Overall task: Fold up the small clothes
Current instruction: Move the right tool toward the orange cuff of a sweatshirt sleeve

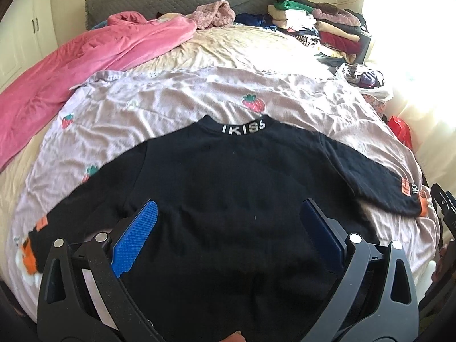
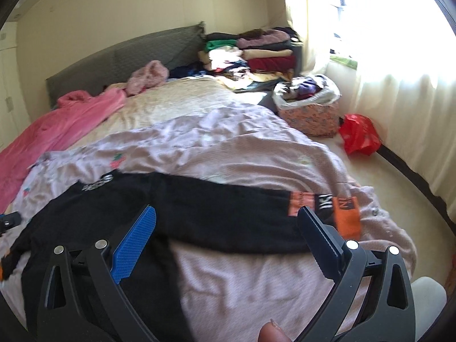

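Black sweater (image 1: 228, 176) with orange cuffs; lilac strawberry-print sheet (image 1: 171, 105)

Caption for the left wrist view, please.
Open left hand-held gripper above a black sweater spread flat on a strawberry-print sheet.

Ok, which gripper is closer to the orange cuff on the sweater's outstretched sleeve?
Right. The right gripper hangs open just short of that orange cuff, its right finger nearly at it. The left gripper is open over the middle of the black sweater, well away from the cuff.

Black sweater (image 1: 228, 188): matt knit cloth. Under it, lilac strawberry sheet (image 1: 176, 99): thin wrinkled cotton, probably. Pink blanket (image 1: 85, 57) beyond: plush fleece. Left gripper (image 1: 228, 233) pads (image 1: 136, 236): textured blue plastic.
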`<state>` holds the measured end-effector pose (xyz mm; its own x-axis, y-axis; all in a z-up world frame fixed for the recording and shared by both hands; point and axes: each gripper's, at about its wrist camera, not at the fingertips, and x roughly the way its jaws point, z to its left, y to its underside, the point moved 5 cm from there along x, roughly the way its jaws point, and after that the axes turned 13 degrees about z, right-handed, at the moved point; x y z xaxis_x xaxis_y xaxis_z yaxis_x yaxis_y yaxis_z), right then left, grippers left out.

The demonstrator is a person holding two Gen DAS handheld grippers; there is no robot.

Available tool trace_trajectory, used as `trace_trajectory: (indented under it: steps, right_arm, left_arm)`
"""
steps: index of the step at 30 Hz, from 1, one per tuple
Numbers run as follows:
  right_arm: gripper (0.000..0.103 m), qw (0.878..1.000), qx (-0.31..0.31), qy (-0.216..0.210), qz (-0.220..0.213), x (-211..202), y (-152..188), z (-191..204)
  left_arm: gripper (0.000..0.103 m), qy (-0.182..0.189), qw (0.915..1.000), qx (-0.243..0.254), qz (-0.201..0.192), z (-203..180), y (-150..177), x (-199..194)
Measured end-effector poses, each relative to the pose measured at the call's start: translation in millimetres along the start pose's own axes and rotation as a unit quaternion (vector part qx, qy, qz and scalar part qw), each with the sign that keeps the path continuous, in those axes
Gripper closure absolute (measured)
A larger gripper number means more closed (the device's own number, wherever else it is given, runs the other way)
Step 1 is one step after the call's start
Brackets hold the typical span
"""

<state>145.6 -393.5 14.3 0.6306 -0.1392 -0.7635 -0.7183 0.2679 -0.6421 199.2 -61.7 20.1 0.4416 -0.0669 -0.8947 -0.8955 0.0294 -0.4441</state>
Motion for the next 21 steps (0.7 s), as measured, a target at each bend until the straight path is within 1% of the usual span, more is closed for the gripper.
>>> trace_trajectory:
  steps: [2,3,6,11,16,19,21]
  right_arm:
    - [0.004,1.000,0.007,0.015,-0.001,6,-7,-12]
    - [0.004,1.000,0.008,0.016,0.001,8,-9,-16]
    - [0.004,1.000,0.027,-0.001,0.015,19,-16,-32]
    - [0.004,0.998,0.046,0.016,0.030,33,-23,-55]
    - [0.004,0.997,0.064,0.024,0.044,43,-28,-76]
    - [0.004,0.996,0.067,0.032,0.047,47,-30,-87]
    - [0.004,0.995,0.071,0.037,0.053,49,-30,-95]
  left_arm:
    - [0.009,0.001,1.0000,0.002,0.000,-2,-11,3]
    - [0.009,0.000,1.0000,0.002,-0.001,-3,-15,4]
    - [0.009,0.001,0.9999,0.010,-0.003,-8,-25,10]
    - [0.009,0.012,0.9997,0.018,0.007,-20,-39,28]
    - [0.009,0.011,0.9993,0.033,0.012,-32,-44,45]
    - [0.009,0.006,0.9991,0.039,0.016,-36,-42,57]
    - [0.009,0.009,0.9989,0.039,0.024,-37,-39,65]
